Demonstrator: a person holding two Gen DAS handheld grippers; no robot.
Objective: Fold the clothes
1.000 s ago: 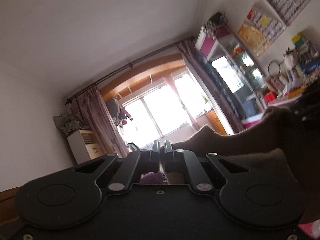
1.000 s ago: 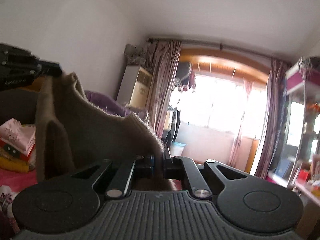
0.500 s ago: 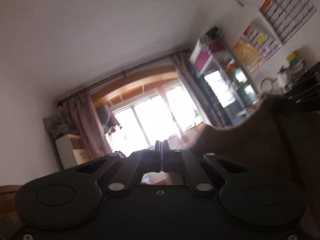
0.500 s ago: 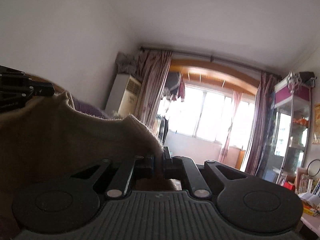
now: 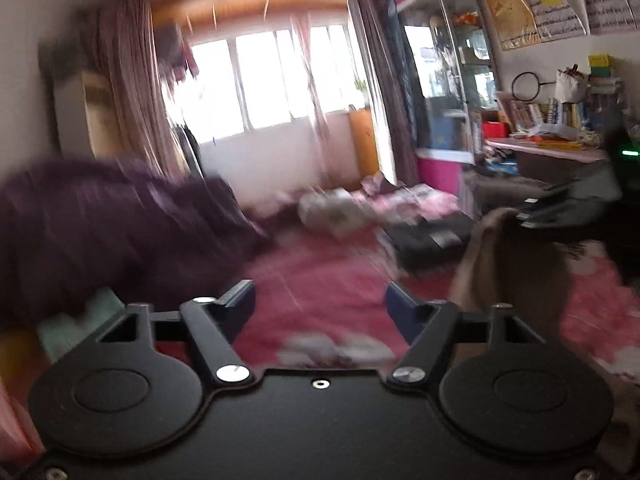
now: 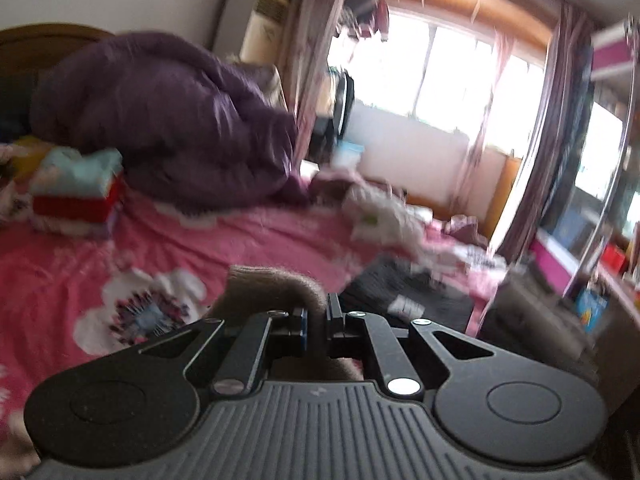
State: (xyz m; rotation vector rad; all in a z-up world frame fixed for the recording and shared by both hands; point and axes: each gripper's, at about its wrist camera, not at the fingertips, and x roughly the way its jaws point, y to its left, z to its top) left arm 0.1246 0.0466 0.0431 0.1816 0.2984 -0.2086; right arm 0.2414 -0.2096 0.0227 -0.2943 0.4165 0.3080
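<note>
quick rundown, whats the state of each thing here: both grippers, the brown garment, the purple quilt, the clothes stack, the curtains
left gripper: open, nothing between its fingers
right gripper: shut on the brown garment
brown garment: pinched at one edge, hanging from the right gripper
purple quilt: bunched in a heap on the bed
clothes stack: folded, piled beside the quilt
pink bedsheet: spread flat
curtains: drawn open

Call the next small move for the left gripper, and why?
Probably bring the left gripper, open and holding nothing, across to regrip a free edge of the brown garment. It hangs bunched from the right gripper alone, above the pink bedsheet, so it cannot be spread for folding.
</note>
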